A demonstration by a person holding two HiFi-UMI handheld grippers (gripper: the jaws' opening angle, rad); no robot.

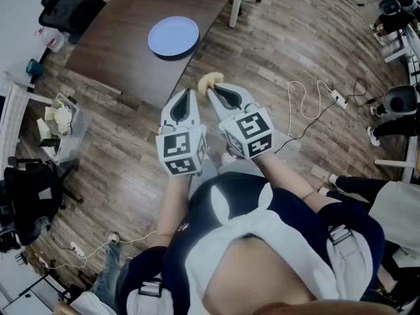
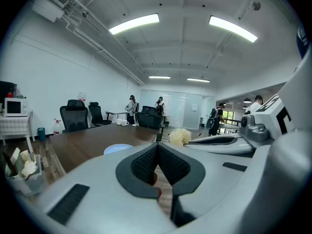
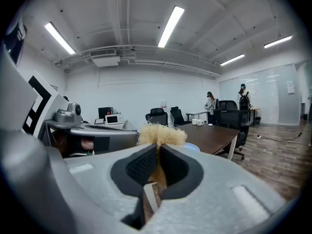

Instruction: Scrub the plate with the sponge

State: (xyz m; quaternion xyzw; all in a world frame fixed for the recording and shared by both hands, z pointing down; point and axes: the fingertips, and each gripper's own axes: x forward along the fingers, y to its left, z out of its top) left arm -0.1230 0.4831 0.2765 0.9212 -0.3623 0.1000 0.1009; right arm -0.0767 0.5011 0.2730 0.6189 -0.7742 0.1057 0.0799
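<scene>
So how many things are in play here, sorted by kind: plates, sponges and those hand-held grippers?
Plates: 1, the blue plate on the table.
Sponges: 1, the sponge.
Hand-held grippers: 2, the left hand-held gripper, empty, and the right hand-held gripper, shut on the sponge.
Total: 4.

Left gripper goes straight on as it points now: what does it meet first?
Probably the table edge, or it passes just over that toward the plate; the height of the left gripper is hard to judge.
</scene>
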